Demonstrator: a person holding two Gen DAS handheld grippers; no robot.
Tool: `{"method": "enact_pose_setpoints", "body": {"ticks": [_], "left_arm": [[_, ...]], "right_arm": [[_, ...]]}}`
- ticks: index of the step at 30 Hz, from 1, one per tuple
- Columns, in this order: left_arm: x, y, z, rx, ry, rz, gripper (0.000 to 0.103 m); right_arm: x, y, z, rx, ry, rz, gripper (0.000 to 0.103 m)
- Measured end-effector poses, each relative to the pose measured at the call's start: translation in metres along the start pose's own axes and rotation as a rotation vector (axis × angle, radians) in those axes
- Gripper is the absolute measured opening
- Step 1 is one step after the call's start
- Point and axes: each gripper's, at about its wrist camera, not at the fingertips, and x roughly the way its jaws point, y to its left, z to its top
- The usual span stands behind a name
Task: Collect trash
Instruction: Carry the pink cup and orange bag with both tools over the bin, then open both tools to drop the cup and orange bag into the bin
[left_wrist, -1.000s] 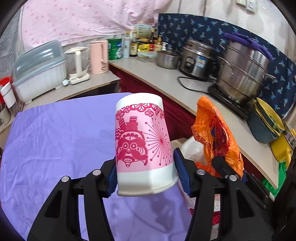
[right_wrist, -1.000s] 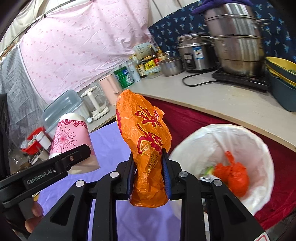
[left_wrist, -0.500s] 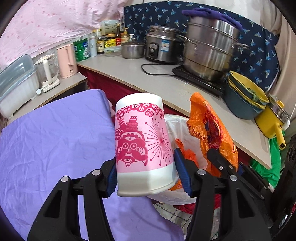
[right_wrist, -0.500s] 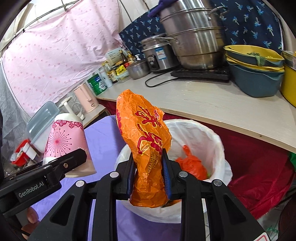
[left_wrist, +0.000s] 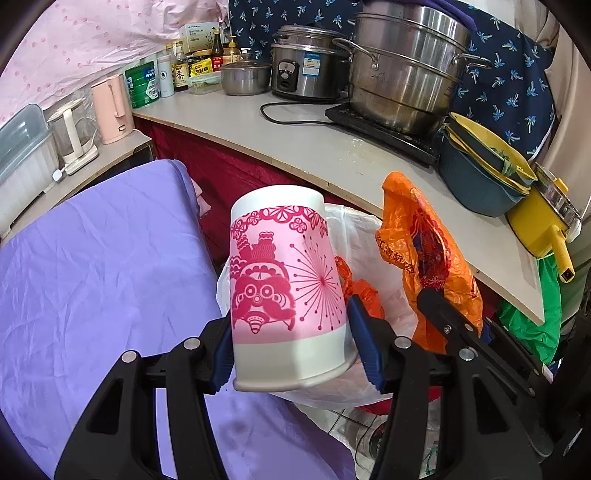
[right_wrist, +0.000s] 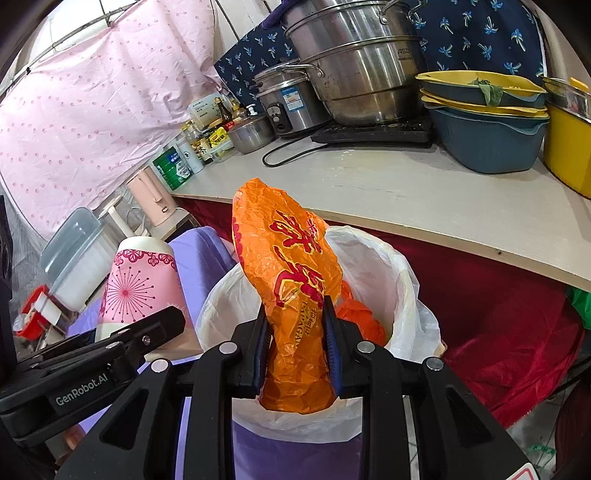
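My left gripper (left_wrist: 291, 343) is shut on a pink and white paper cup (left_wrist: 284, 288), held upside down at the near edge of the trash bin. My right gripper (right_wrist: 297, 350) is shut on a crumpled orange plastic bag (right_wrist: 291, 280) and holds it over the bin. The bin (right_wrist: 391, 273) has a white liner and holds more orange plastic (right_wrist: 360, 319). In the left wrist view the bin liner (left_wrist: 358, 243) shows behind the cup, with the orange bag (left_wrist: 424, 258) and the right gripper (left_wrist: 439, 314) to its right. The cup also shows in the right wrist view (right_wrist: 138, 280).
A purple cloth covers the table (left_wrist: 92, 266) left of the bin. A white counter (right_wrist: 424, 192) behind the bin carries steel pots (left_wrist: 406, 70), a rice cooker (left_wrist: 306, 62), stacked blue and yellow basins (right_wrist: 484, 122) and bottles. A red cloth (right_wrist: 498, 325) hangs under the counter.
Both grippers have moved right, off the table and up to the bin. The orange bag now hangs over the bin's mouth. The cup is nearer the bin's rim. Both grips are unchanged.
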Motion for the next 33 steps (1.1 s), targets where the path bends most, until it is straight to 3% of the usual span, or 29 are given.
{"method": "enact_pose_setpoints", "body": {"ticks": [9, 15, 21, 33], "left_arm": [[0.006, 0.003, 0.000, -0.012, 0.014, 0.001, 0.054], [0.008, 0.002, 0.000, -0.011, 0.018, -0.009, 0.055], [0.005, 0.006, 0.002, -0.035, -0.005, 0.008, 0.074], [-0.005, 0.018, 0.004, -0.056, -0.023, 0.024, 0.078]], "right_arm": [[0.005, 0.001, -0.005, 0.002, 0.008, -0.003, 0.026], [0.003, 0.002, -0.006, 0.004, -0.003, -0.008, 0.033], [0.000, -0.002, -0.003, 0.027, -0.022, -0.021, 0.046], [-0.005, 0.006, 0.000, 0.008, -0.034, -0.011, 0.050]]}}
